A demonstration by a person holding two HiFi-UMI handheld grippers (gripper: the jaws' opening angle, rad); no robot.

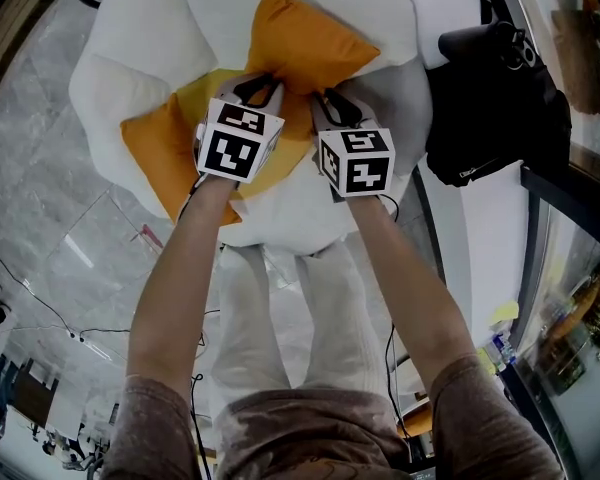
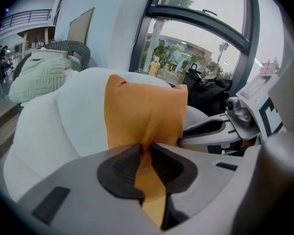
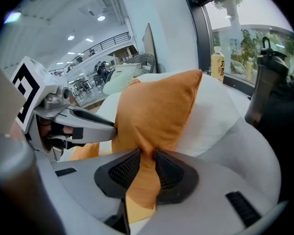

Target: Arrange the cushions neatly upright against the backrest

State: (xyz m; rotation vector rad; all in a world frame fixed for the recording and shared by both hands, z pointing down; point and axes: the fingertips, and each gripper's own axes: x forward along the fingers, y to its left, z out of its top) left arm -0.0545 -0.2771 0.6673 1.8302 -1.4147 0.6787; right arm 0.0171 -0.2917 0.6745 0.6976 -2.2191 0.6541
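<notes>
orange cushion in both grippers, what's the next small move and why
Probably open both jaws and draw back. The orange cushion already stands upright against the white backrest, its lower edge pinched by the left gripper and right gripper. A second orange cushion lies on the seat.
</notes>
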